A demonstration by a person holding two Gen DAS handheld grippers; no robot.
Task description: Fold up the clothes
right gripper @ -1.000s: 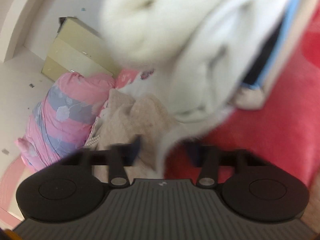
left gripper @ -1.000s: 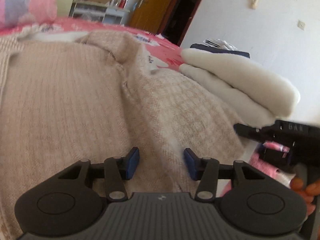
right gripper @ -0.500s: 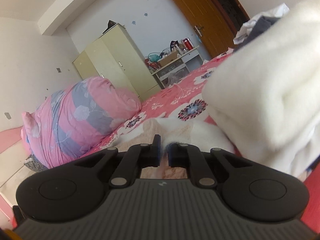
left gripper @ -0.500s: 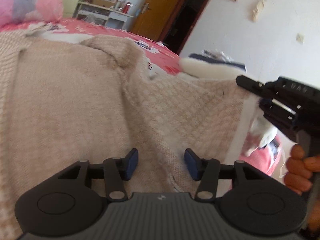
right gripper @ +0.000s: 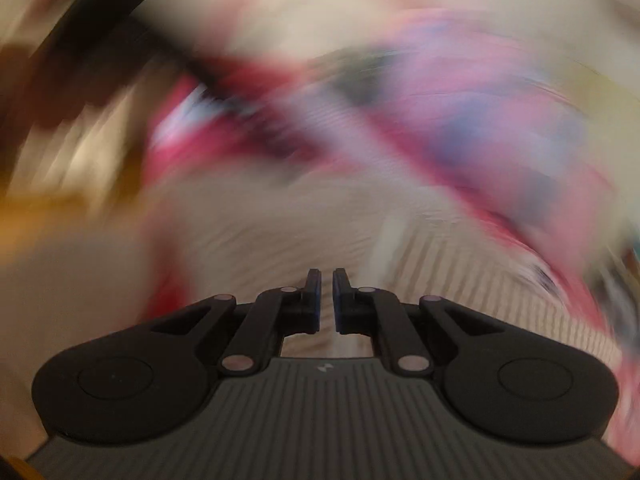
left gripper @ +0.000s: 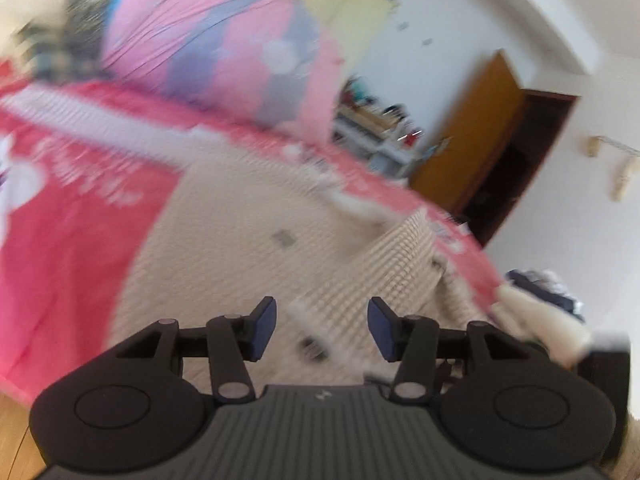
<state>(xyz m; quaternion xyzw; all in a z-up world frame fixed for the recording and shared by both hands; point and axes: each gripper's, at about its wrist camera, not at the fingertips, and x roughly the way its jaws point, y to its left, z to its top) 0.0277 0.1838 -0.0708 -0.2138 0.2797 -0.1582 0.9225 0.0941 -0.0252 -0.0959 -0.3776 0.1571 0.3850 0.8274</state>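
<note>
The beige knit sweater (left gripper: pixel 256 264) lies spread across the pink bedspread (left gripper: pixel 76 232), with one edge folded up into a raised ridge toward the right side of the bed. The left gripper (left gripper: pixel 321 328) hangs just above the knit with its blue-padded fingers (left gripper: pixel 264 326) spread wide and nothing between them. Behind the bed a rolled pink-and-grey quilt (left gripper: pixel 224 44) rests near a pale wardrobe (left gripper: pixel 344 8), and a brown door (left gripper: pixel 476 136) stands open beyond. The right gripper (right gripper: pixel 326 296) shows its fingers nearly pressed together with only a thin slit between; its view is so smeared that I cannot tell whether any cloth is pinched there, only that ribbed beige fabric lies right under it.
</note>
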